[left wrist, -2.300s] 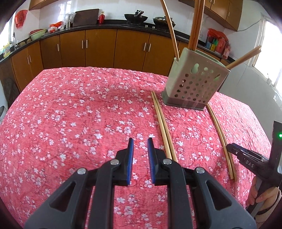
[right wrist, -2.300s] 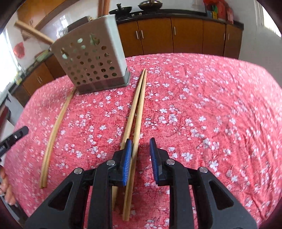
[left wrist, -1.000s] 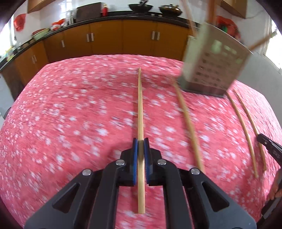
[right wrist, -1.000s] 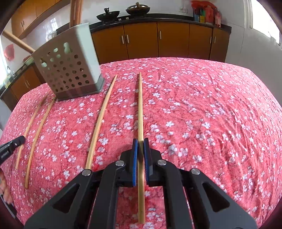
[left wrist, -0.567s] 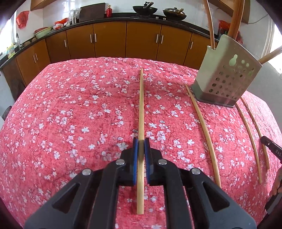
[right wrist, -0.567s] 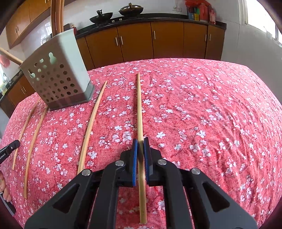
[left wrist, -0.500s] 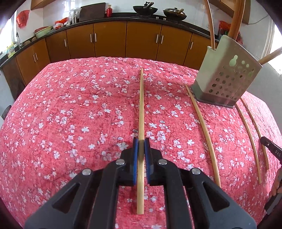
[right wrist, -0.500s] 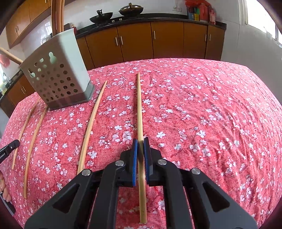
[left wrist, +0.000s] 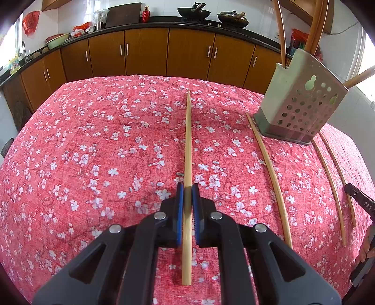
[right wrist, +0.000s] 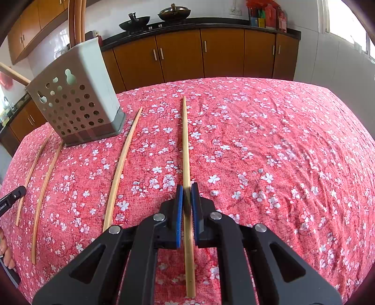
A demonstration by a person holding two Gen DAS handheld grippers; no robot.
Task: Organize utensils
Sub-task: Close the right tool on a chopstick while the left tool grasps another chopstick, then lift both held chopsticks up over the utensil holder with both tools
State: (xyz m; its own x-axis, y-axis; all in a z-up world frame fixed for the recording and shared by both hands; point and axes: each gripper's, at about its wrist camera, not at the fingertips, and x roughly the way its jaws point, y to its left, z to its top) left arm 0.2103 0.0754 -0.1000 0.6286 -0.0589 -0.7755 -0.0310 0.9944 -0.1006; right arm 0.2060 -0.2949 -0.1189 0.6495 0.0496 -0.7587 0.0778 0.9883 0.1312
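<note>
Judging by how things lie, we are partway through: our left gripper (left wrist: 186,206) is clamped on one chopstick (left wrist: 188,145), and our right gripper (right wrist: 186,204) is clamped on another chopstick (right wrist: 185,145), each stick pointing away along the fingers. A few chopsticks already stand in the perforated holder (right wrist: 77,103), which sits upright on the table. Three loose chopsticks (right wrist: 121,164) lie on the cloth around the holder, one just beside its base and two on its other side, so we reckon those remain after the pair in hand goes in. Beneath everything spreads a red floral tablecloth (right wrist: 281,152), slightly wrinkled. Behind it we see brown kitchen cabinets (left wrist: 145,54) under a dark counter carrying woks (left wrist: 192,11) and clutter.
</note>
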